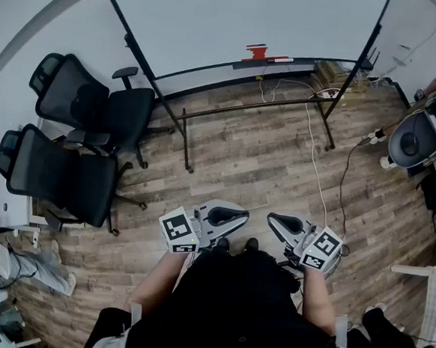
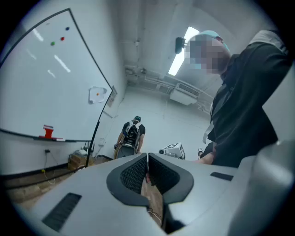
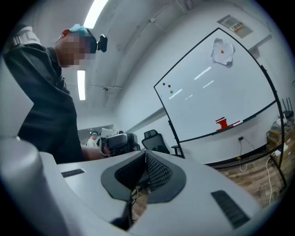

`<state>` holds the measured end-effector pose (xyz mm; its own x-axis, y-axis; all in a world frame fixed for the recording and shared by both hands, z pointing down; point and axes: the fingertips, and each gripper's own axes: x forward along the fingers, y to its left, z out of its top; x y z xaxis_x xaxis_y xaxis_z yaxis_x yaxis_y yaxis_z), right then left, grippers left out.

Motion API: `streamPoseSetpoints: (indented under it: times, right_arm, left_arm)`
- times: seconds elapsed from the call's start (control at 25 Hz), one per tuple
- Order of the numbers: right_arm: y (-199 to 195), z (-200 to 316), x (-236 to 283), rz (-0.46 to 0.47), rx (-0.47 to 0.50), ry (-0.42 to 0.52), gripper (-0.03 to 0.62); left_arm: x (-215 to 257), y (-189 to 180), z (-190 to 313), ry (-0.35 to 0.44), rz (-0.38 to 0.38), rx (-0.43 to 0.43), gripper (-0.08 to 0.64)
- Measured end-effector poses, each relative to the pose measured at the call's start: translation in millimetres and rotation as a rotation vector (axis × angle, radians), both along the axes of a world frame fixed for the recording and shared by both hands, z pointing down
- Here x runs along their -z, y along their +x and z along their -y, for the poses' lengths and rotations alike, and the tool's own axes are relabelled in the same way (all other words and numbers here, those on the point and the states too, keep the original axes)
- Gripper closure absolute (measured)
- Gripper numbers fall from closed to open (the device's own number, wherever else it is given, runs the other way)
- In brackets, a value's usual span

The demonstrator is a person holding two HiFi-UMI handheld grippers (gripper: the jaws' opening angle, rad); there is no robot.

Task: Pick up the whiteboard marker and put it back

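left gripper [image 2: 147, 159]: jaws together, empty | right gripper [image 3: 145, 154]: jaws together, empty | whiteboard marker [image 1: 281, 60]: 12 o'clock, on whiteboard ledge [image 1: 211, 67]

Wood-plank floor [image 1: 248, 172], two black office chairs [image 1: 70, 94] at left, ceiling strip light [image 2: 183, 50] overhead.

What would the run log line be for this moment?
phase: before pickup | left gripper: shut, empty | right gripper: shut, empty | marker: on whiteboard tray
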<state>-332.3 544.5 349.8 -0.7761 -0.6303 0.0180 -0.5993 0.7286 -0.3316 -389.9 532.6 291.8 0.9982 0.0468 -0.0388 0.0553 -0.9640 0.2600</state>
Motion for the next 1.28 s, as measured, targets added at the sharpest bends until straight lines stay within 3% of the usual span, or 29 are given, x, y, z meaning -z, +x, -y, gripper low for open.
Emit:
streamPoseSetpoints:
  times: [0.16, 0.28, 0.48, 0.64, 0.92, 1.12, 1.28]
  right_arm:
    - [-5, -13, 2, -0.092, 0.045, 0.007, 0.573]
    - [-14, -2, 9, -0.112, 0.051, 0.032, 0.574]
    - [-11, 10, 9, -0.157, 0.01, 0.061, 0.572]
    - [34, 27, 14, -0.169, -0.134, 0.072, 0.572]
    - [115, 4, 4, -0.163, -0.298, 0.044, 0.572]
    - [137, 6, -11, -0.137, -0.294, 0.02, 0.572]
    - [144, 1, -24, -0.109, -0.233, -0.019, 0.572]
  left_arm:
    - [-14, 4, -22, -0.029, 0.011, -0.009, 0.548]
    - [-4, -1, -2, -0.034, -0.023, 0.045, 0.548]
    - [-7, -12, 12, -0.031, -0.009, 0.082, 0.548]
    - [-23, -19, 30, -0.071, 0.029, 0.102, 0.548]
    - [-32, 18, 21, -0.096, 0.052, 0.008, 0.548]
    - [-37, 37, 27, -0.098, 0.043, -0.024, 0.548]
    - [-35, 36, 43, -0.109, 0.051, 0.043, 0.548]
